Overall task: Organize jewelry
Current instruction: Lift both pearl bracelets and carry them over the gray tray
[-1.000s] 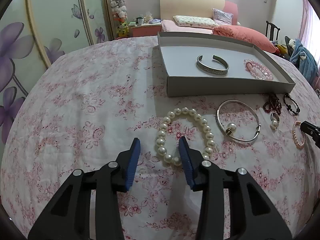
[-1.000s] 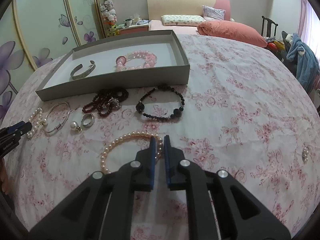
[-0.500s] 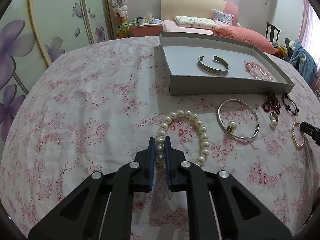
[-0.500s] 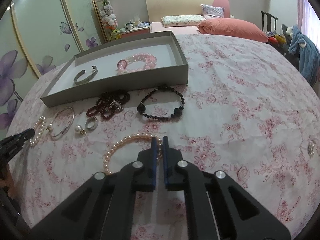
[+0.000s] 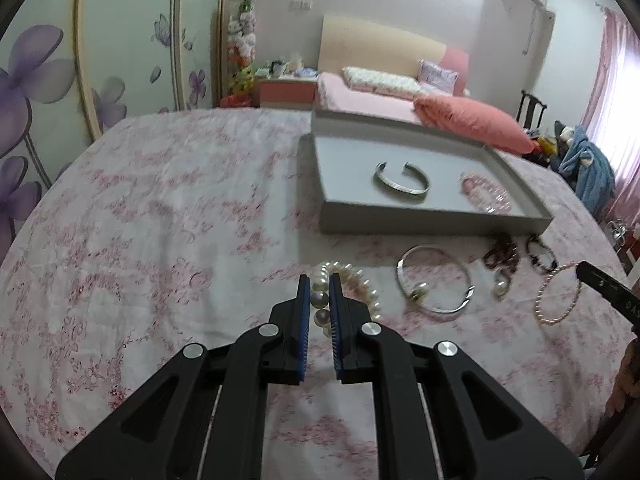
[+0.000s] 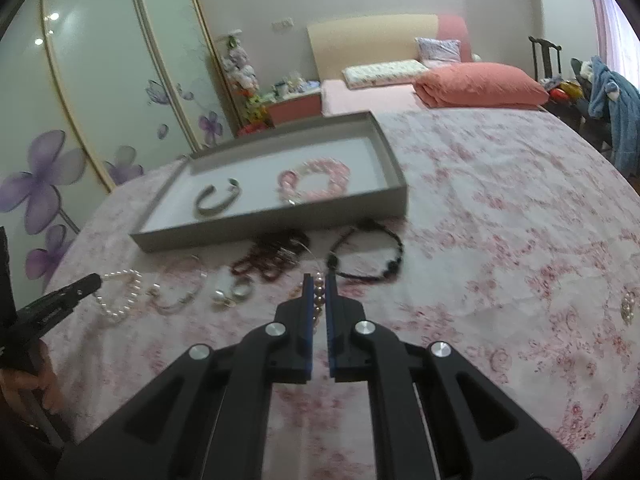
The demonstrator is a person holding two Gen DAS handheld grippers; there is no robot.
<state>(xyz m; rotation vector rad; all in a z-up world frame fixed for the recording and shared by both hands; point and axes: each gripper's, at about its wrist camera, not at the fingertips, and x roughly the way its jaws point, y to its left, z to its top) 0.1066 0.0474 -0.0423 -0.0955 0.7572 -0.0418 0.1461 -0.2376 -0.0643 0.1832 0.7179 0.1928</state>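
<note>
My left gripper [image 5: 319,287] is shut on a white pearl bracelet [image 5: 362,283] and holds it lifted above the floral cloth. My right gripper [image 6: 319,286] is shut on a pink pearl bracelet [image 6: 318,298], which hangs between its pads; it also shows in the left wrist view [image 5: 557,294]. A grey tray [image 5: 432,222] holds a silver cuff [image 5: 401,181] and a pink bead bracelet [image 5: 484,194]. The tray [image 6: 264,232] lies beyond both grippers.
On the cloth lie a silver bangle with a pearl [image 5: 436,284], a ring and pearl earring [image 6: 234,292], a dark red bead strand [image 6: 268,264] and a black bead bracelet [image 6: 366,256]. A small pearl piece [image 6: 627,305] lies far right.
Left gripper closed on the white pearl bracelet and lifted it. Right gripper, shut on the pink pearl bracelet, also rose off the cloth.
</note>
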